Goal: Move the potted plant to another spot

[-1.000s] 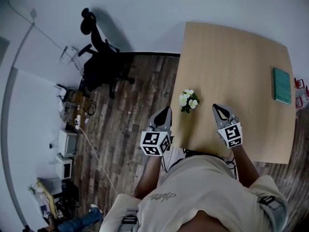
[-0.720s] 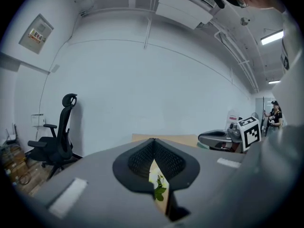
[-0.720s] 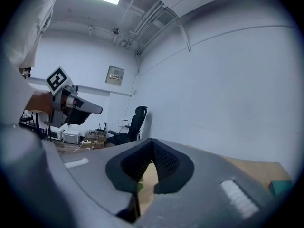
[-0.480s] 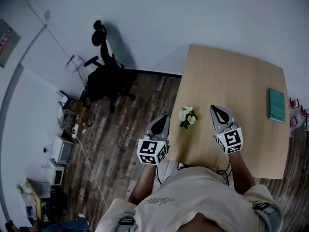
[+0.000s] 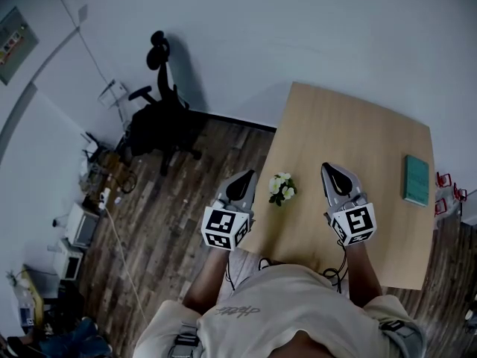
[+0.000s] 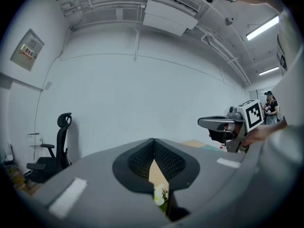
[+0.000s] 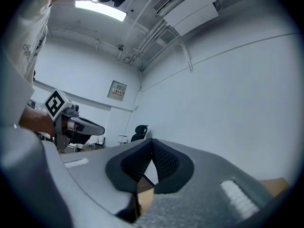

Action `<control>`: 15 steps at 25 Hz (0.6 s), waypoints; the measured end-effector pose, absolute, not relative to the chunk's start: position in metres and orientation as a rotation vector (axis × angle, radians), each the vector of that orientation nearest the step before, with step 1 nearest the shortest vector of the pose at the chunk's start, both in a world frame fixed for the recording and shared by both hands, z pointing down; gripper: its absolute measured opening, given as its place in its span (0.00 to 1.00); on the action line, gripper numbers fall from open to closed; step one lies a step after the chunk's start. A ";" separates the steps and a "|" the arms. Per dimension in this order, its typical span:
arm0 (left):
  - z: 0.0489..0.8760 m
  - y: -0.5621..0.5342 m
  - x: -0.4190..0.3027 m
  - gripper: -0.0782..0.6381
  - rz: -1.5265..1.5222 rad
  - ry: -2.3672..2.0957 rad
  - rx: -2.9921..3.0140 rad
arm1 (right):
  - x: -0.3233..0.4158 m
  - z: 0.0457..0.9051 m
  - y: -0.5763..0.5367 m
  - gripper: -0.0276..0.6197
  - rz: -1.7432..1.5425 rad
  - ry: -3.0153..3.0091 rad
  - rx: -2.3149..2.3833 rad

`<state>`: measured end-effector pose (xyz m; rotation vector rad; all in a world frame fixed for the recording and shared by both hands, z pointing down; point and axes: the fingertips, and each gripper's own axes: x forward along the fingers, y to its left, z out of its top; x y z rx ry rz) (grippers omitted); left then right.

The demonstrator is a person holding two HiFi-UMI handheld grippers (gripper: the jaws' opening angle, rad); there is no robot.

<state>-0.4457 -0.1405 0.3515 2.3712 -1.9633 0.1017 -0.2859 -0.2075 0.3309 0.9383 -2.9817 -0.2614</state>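
So over the last second both grippers have come up off the table (image 5: 358,136) and the whole view has pulled back with them. The plant (image 5: 282,188) hasn't budged as far as we can tell: same spot near the table's left edge, upright, sitting between the two grippers in the head view but touched by neither.

The left gripper (image 5: 250,176) has its fingers pressed together with nothing in them; we only glimpse the white flowers through the slit below. It's the same for the right gripper (image 5: 328,170), shut and empty.

For the task, that fits either a plant already put down or one yet to be picked up. We can't say which.

Writing-wise there's not much. The cubes (image 5: 223,228) carry only square markers. The shirt print (image 5: 238,311) and the wall panel (image 5: 13,32) are probably text but too small to read. The teal book (image 5: 416,180) shows nothing legible.
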 end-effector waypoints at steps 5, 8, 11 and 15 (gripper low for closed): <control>0.332 -0.140 -0.448 0.13 0.076 -1.997 2.405 | -0.283 0.321 -0.203 0.05 -0.235 -2.998 0.932; 0.324 -0.139 -0.448 0.13 0.085 -2.023 2.419 | -0.283 0.319 -0.200 0.05 -0.233 -3.000 0.917; 0.320 -0.137 -0.447 0.13 0.056 -2.036 2.416 | -0.283 0.319 -0.196 0.05 -0.241 -2.996 0.900; 0.324 -0.133 -0.445 0.13 0.054 -2.033 2.410 | -0.285 0.320 -0.192 0.05 -0.236 -2.998 0.890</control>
